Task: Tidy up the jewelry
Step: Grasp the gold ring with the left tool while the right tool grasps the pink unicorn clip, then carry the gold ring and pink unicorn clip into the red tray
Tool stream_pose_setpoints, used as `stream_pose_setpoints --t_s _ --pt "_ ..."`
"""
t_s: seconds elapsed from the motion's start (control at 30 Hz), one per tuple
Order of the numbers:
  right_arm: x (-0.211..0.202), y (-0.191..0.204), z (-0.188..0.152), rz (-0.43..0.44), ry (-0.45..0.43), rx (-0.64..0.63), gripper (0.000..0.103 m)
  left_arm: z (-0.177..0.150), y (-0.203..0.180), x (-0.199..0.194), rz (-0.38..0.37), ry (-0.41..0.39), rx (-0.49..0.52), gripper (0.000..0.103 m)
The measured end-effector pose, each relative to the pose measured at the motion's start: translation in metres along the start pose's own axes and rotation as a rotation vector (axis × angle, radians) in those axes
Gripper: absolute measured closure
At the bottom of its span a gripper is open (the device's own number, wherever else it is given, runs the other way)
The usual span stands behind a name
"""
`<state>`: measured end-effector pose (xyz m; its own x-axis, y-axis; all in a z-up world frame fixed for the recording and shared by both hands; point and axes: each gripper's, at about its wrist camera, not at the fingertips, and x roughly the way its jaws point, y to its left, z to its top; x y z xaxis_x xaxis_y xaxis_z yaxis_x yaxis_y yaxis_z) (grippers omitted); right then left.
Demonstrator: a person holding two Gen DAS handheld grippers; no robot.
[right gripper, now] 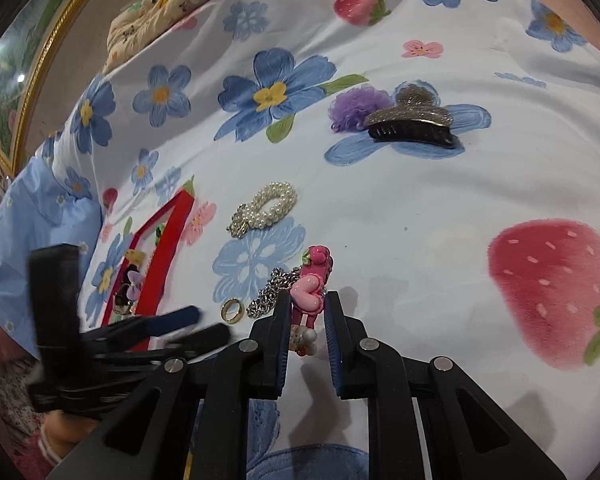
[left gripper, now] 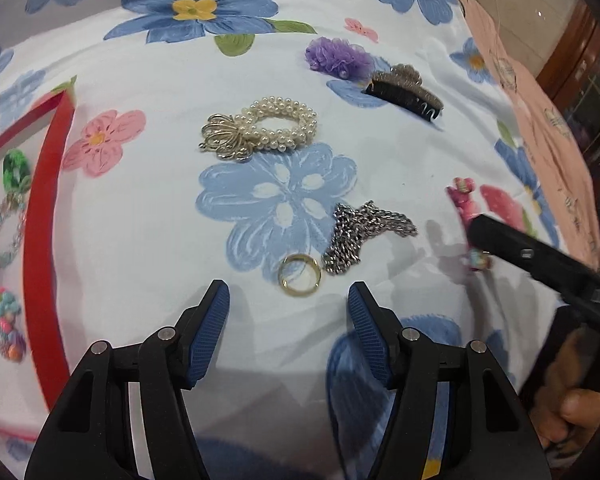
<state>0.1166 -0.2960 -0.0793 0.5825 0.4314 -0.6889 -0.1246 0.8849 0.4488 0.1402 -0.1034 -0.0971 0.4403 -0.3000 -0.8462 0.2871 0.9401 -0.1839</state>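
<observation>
In the left wrist view, the jaws of the left gripper (left gripper: 289, 296) stand released above a white cloth-covered surface (left gripper: 140, 208) printed with blue flowers and strawberries, just short of a gold ring (left gripper: 300, 276) beside a silver chain (left gripper: 360, 232), with a pearl bracelet (left gripper: 268, 128) beyond and a red-rimmed tray (left gripper: 42, 240) at left. In the right wrist view, the jaws of the right gripper (right gripper: 309, 305) are clenched on a pink heart-shaped hair clip (right gripper: 310, 296) on the same cloth, with a gold-framed picture (right gripper: 32, 80) on the wall at far left.

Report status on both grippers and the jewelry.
Right gripper closed around pink heart clip. Left gripper open, gold ring just ahead. Chain beside ring.
</observation>
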Motion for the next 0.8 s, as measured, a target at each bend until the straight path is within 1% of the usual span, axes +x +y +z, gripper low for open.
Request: stream_pose_setpoints --t_s 0.03,0.07,0.1,0.13,0.17,0.3,0.43,0.57,0.8 --pt "-0.001 0.000 0.000 0.005 -0.001 0.003 0.086 0.000 -0.002 0.002 0.010 -0.008 0.012 0.046" --pt "-0.001 0.000 0.001 0.012 -0.002 0.007 0.086 0.001 -0.003 0.004 0.023 -0.013 0.022 0.053" --pt "-0.001 0.000 0.001 0.015 -0.004 0.010 0.086 0.002 -0.004 0.005 0.034 -0.019 0.030 0.064" --pt "-0.002 0.000 0.002 0.018 -0.006 0.011 0.086 0.004 -0.004 0.006 0.033 -0.021 0.036 0.070" --pt "-0.001 0.001 0.002 0.020 -0.007 0.011 0.086 0.005 -0.004 0.007 0.022 -0.017 0.037 0.081" --pt "0.001 0.001 0.001 0.025 -0.003 0.015 0.086 0.003 -0.003 0.005 0.009 -0.025 0.045 0.082" --pt "-0.001 0.004 0.001 0.032 -0.009 0.005 0.086 -0.001 0.004 -0.008 -0.020 -0.039 0.010 0.082" --pt "-0.004 0.019 0.000 0.053 -0.016 -0.031 0.086 -0.007 0.014 -0.031 -0.036 -0.068 -0.028 0.082" --pt "-0.001 0.050 -0.004 0.092 0.002 -0.082 0.086 -0.020 0.035 -0.064 -0.037 -0.116 -0.092 0.082"
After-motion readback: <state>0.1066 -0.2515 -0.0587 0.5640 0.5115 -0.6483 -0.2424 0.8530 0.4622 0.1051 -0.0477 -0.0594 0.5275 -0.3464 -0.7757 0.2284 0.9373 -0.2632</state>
